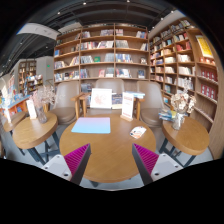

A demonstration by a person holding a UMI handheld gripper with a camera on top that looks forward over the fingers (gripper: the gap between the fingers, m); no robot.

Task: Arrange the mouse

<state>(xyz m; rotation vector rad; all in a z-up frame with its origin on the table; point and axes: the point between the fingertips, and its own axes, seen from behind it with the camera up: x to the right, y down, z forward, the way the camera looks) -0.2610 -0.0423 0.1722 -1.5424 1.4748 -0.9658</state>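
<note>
A round wooden table (110,150) lies ahead of my gripper (112,165). On its far left part rests a light blue mouse mat (92,125). A small pale object, apparently the mouse (137,131), sits on the far right part of the table, off the mat. The fingers stand wide apart above the near edge of the table, the magenta pads (78,158) facing each other with only bare tabletop between them. The mouse lies beyond the right finger and nothing is held.
Wooden chairs (128,105) and a white upright panel (101,98) stand behind the table. A smaller round table (30,132) with books is at the left, and another (187,137) with flowers at the right. Bookshelves (105,55) line the walls.
</note>
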